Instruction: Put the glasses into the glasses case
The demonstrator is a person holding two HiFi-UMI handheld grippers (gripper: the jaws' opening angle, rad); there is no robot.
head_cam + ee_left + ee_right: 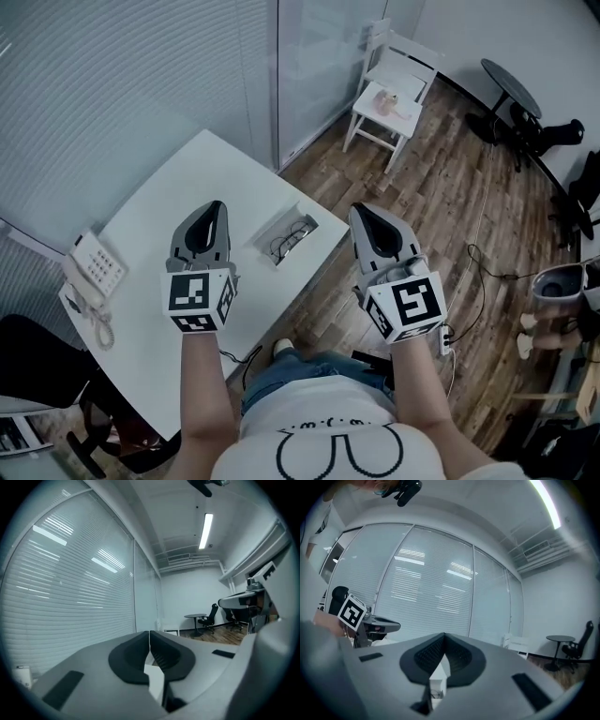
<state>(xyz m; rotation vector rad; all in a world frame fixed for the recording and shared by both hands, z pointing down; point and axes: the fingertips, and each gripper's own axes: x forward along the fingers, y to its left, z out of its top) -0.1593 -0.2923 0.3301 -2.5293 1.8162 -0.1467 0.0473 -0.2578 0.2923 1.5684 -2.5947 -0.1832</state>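
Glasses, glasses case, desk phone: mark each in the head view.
glasses [286,244], head view, on the dark frame lying inside the case.
glasses case [275,225], head view, on its long wall at the picture's left.
desk phone [101,267], head view, on the keypad.

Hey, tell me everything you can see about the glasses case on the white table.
The glasses case is a small, pale grey oblong box, open at the top, with low walls and a slightly darker inside. Its material can't be told from here, and no lid can be made out. It lies flat on the white table, near the table's right-hand corner in the head view. A pair of dark-framed glasses already lies inside it. Only the table and the glasses touch it.
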